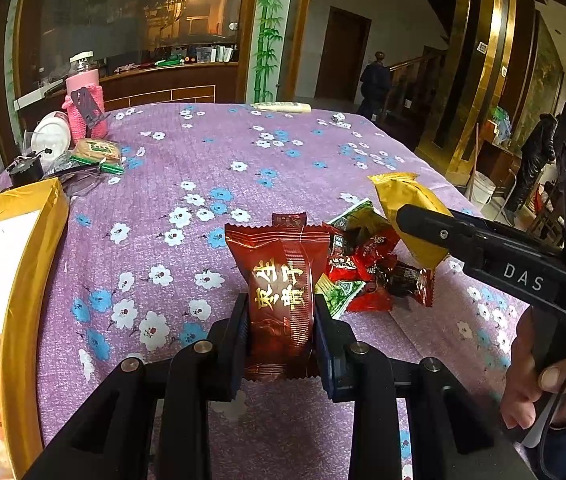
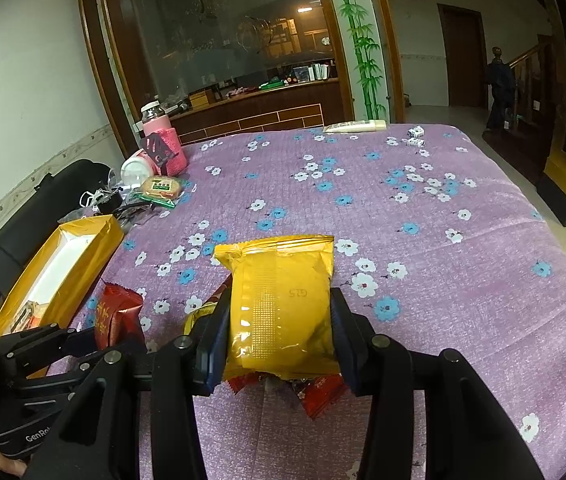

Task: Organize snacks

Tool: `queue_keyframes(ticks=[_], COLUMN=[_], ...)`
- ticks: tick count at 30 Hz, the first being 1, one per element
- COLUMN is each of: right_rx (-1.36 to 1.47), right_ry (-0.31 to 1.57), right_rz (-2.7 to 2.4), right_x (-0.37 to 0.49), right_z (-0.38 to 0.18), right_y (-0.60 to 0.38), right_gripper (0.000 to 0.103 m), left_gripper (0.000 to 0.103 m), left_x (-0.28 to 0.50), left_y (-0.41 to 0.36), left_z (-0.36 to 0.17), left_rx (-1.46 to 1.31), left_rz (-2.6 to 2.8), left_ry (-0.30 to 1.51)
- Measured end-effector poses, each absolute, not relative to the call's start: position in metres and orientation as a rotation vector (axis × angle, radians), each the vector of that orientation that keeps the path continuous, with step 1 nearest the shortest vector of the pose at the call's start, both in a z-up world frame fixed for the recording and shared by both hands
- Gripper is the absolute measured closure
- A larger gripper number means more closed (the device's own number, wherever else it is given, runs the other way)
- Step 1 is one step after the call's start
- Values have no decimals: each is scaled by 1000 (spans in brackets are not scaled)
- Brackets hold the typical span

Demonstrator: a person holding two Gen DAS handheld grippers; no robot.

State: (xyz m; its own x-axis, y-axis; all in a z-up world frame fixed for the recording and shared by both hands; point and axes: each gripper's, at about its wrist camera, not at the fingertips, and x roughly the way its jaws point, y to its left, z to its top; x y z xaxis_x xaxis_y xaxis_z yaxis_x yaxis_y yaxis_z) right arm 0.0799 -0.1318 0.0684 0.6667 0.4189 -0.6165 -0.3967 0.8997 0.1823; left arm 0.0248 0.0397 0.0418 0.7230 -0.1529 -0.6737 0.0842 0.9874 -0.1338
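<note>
1. Purple flower-print cloth covers the surface (image 1: 211,184); left tongs (image 1: 281,340) clamp a dark-red foil snack packet (image 1: 281,280) above it. Swing it left, over the gold-walled cardboard box (image 1: 31,264), before letting go.
2. Right tongs (image 2: 281,332) grip a yellow foil snack packet (image 2: 283,304) over the wrapper heap; box (image 2: 67,276) sits far left, so let the red one land first.

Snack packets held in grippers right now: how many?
2. A dark red packet is clamped in the left gripper; a yellow packet is clamped in the right gripper. More packets lie loose in a pile on the table, some hidden under others.
</note>
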Motion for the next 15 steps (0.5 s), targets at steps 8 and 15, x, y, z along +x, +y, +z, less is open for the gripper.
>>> queue_keyframes(ticks=[8,15], right_rx=[30,31], right_ry=[696,686], right_rz=[456,449], right_x=[80,79], right_z=[70,73], right_y=[-132,-133], right_gripper=[59,59], left_gripper=[73,73], left_x=[24,22], left_y=[41,45], left_z=[44,49], left_rx=[-104,-119], left_rz=[-131,-128], left_ry=[741,719])
